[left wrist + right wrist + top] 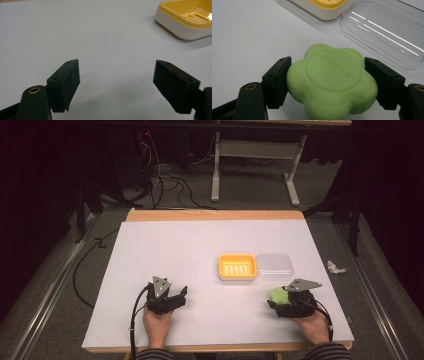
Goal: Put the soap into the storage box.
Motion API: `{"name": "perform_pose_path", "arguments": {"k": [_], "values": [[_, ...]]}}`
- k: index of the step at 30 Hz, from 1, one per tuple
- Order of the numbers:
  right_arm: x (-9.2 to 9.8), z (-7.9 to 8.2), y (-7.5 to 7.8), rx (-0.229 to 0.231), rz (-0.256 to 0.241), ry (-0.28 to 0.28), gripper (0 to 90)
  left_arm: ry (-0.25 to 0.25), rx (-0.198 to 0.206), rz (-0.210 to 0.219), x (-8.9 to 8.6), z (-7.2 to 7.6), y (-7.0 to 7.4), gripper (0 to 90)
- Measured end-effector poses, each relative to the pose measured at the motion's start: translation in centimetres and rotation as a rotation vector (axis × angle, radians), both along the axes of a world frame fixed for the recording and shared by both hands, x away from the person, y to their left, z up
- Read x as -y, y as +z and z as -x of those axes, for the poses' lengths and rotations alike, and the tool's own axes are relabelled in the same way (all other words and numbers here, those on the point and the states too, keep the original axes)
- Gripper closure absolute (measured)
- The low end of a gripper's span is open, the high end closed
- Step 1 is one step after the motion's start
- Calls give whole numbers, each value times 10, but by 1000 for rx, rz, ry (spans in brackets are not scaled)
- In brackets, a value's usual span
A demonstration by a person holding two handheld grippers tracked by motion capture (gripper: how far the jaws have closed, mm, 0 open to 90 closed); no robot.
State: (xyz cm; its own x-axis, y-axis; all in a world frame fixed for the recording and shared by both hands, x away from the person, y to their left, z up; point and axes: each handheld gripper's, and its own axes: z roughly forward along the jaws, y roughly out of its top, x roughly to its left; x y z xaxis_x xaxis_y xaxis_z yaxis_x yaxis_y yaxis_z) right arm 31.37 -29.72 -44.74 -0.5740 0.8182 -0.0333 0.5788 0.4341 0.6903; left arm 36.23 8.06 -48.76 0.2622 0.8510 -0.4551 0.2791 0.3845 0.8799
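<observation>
High view: your white table (165, 250) takes up most of the picture, with grey floor (60, 285) and a tangle of cables (165, 180) beyond its far edge. Near the middle sits the yellow soap dish (237, 266), its clear lid (274, 266) lying open-side up, touching it on the right. Your right gripper (281, 301) rests near the table's front edge, jaws closed on the green flower-shaped soap (332, 80), one jaw pressed into each flank. Your left gripper (175, 296) rests on the table to the left, jaws spread wide with nothing between them. To seat the soap well, I'd judge you should lift it clear of the table, carry it forward and left over the dish, keep it level, and lower it onto the ribbed tray before letting go. A crumpled white scrap (336, 267) lies on the floor to the right.
</observation>
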Motion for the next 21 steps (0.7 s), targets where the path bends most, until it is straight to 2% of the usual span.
{"name": "perform_pose_path", "arguments": {"k": [3,4,5,7,9,14,21], "values": [[2,-2,1,-5,-14,-8,261,-1,-1,-3,0,0,0,215],[3,-2,1,-11,-34,-15,261,-3,-2,-7,0,0,0,215],[8,-4,4,-20,-116,-18,262,-5,-4,-2,0,0,0,213],[9,-5,5,-22,-133,-21,262,-5,-5,-6,1,0,0,213],[11,-7,9,-22,-185,-14,262,-4,-6,-16,1,0,-1,212],[10,-10,16,-8,-172,-4,262,0,-10,-18,2,-1,-1,206],[9,-18,30,9,-122,-5,263,-11,-1,-28,2,0,-1,199]]}}
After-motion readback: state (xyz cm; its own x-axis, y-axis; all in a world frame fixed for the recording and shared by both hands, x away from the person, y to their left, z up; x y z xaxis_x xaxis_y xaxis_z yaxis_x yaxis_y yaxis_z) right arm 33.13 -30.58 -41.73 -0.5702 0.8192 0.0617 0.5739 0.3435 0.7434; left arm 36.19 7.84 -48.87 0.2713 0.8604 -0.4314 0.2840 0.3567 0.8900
